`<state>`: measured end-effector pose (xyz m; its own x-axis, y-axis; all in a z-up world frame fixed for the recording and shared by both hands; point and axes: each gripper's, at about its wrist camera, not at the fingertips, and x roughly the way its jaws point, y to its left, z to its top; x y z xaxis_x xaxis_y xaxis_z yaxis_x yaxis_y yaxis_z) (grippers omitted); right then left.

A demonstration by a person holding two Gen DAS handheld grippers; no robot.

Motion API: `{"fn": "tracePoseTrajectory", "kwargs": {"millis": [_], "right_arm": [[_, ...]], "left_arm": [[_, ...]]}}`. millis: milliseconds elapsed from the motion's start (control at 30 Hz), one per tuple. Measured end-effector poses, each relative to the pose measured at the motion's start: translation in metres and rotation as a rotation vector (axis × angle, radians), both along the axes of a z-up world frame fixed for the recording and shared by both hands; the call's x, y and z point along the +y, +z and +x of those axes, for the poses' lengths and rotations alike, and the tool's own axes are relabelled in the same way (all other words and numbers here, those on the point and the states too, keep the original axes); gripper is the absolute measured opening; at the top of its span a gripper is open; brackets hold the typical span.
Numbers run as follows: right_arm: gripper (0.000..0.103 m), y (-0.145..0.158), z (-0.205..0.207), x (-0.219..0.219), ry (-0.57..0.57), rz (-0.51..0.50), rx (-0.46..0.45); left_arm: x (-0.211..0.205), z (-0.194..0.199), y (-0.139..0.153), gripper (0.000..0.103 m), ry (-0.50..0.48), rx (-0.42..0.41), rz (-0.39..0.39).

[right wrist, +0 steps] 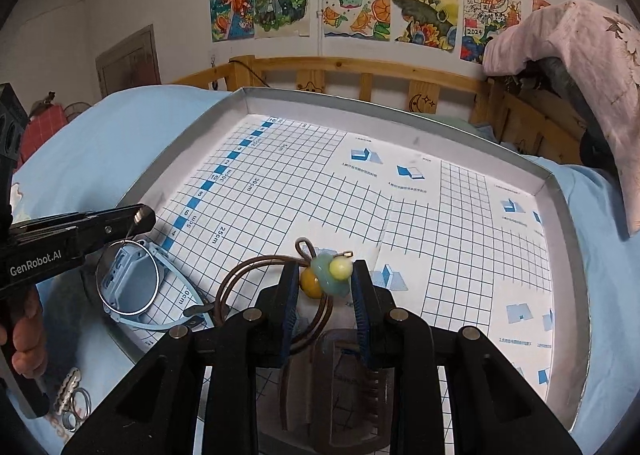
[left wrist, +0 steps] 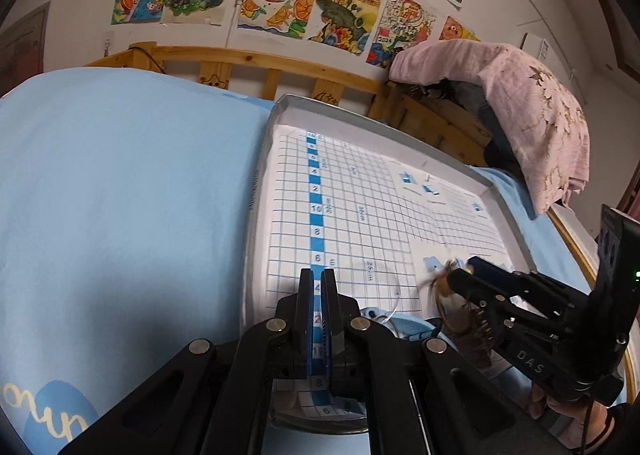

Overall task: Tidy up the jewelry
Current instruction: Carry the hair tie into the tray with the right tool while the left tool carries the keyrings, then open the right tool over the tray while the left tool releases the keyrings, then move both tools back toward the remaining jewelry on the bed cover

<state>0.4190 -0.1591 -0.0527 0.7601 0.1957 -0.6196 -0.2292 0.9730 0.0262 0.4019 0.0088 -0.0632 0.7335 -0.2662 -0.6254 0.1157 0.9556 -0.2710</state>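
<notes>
Nearest, at lower centre of the right wrist view, the right gripper (right wrist: 326, 279) has its jaws closed on the beads of a brown cord necklace (right wrist: 325, 278); rounded beads could squirt free. At left, the left gripper (right wrist: 138, 217), jaws narrow, pinches a thin wire hoop (right wrist: 127, 277) above the tray (right wrist: 400, 99); whether the hoop clears the blue box (right wrist: 126, 275) behind it is unclear.

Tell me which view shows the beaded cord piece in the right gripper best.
The right wrist view: the beaded cord piece sits centred between the right gripper fingers, its amber, green and yellow beads and brown cord loops clear. The left wrist view shows only a blurred amber-brown smear at that gripper's tip.
</notes>
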Motion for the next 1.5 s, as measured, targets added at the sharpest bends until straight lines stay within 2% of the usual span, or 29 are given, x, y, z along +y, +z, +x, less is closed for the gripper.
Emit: {"fn": "tracePoseTrajectory", "kwargs": {"millis": [67,233,367,433,500,533,633,767,967,1100,1333,1500], "right_arm": [[0.038,0.002,-0.003,-0.002,-0.009,0.009,-0.013],[0.040,0.008,-0.012,-0.012,-0.033,0.027,-0.040],[0.051,0.016,-0.028,-0.023,-0.060,0.052,-0.067],[0.052,0.021,-0.036,-0.029,-0.064,0.062,-0.079],[0.056,0.027,-0.046,-0.032,-0.068,0.060,-0.094],[0.060,0.030,-0.052,-0.034,-0.070,0.061,-0.104],[0.068,0.044,-0.076,-0.040,-0.082,0.074,-0.155],[0.078,0.059,-0.104,-0.047,-0.097,0.099,-0.217],[0.078,0.078,-0.140,-0.049,-0.101,0.115,-0.274],[0.078,0.085,-0.164,-0.051,-0.118,0.133,-0.296],[0.082,0.094,-0.216,-0.046,-0.117,0.161,-0.315],[0.083,0.102,-0.257,-0.035,-0.096,0.165,-0.332]], "left_arm": [[0.000,-0.001,0.000,0.007,0.007,0.004,0.006],[0.001,-0.012,0.007,0.025,0.016,-0.012,0.024],[0.004,-0.029,0.021,0.035,0.022,-0.044,0.020],[0.005,-0.039,0.030,0.045,0.027,-0.065,0.029],[0.006,-0.052,0.039,0.077,0.041,-0.102,0.029],[0.008,-0.063,0.047,0.080,0.058,-0.138,0.021],[0.011,-0.083,0.061,0.082,0.073,-0.178,0.014],[0.011,-0.110,0.081,0.094,0.116,-0.258,0.075],[0.021,-0.146,0.111,0.095,0.188,-0.322,0.075],[0.030,-0.182,0.125,0.099,0.223,-0.350,0.087],[0.049,-0.248,0.139,0.100,0.273,-0.366,0.102],[0.057,-0.304,0.139,0.102,0.298,-0.370,0.130]]}}
